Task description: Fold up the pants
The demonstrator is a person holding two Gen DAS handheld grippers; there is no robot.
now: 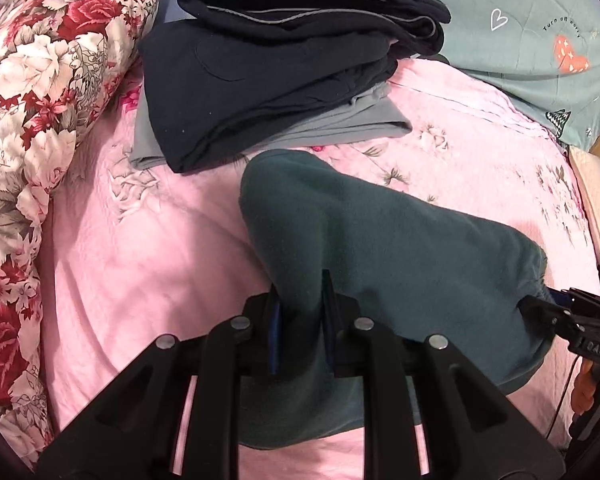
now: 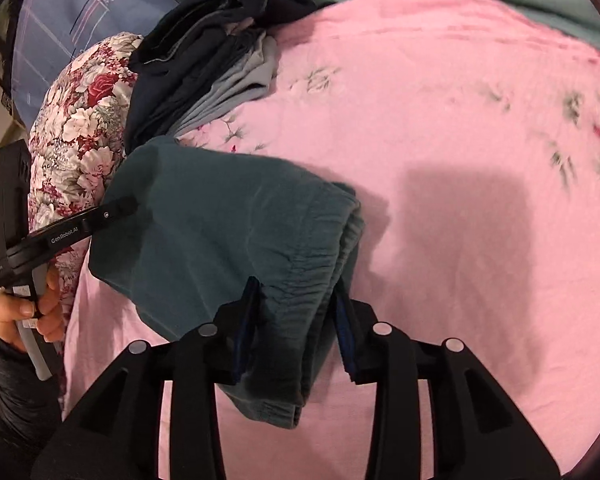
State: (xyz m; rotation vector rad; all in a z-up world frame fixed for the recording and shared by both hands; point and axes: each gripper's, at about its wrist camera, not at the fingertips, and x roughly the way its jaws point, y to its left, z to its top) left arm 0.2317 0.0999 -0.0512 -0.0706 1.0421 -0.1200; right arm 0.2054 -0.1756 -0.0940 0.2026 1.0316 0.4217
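Observation:
The dark teal fleece pants (image 1: 388,248) are folded over and held up off the pink bedsheet. My left gripper (image 1: 300,292) is shut on one edge of the fabric. My right gripper (image 2: 298,294) is shut on the gathered elastic waistband end (image 2: 312,264), with cloth bunched between its fingers. The right gripper shows at the right edge of the left wrist view (image 1: 556,312), and the left gripper shows at the left of the right wrist view (image 2: 116,208), both clamped on the pants (image 2: 220,220).
A pile of folded dark navy and grey clothes (image 1: 284,64) lies at the back of the pink sheet (image 1: 140,248). A floral quilt (image 1: 32,120) runs along the left. A teal printed cover (image 1: 532,40) lies at the back right.

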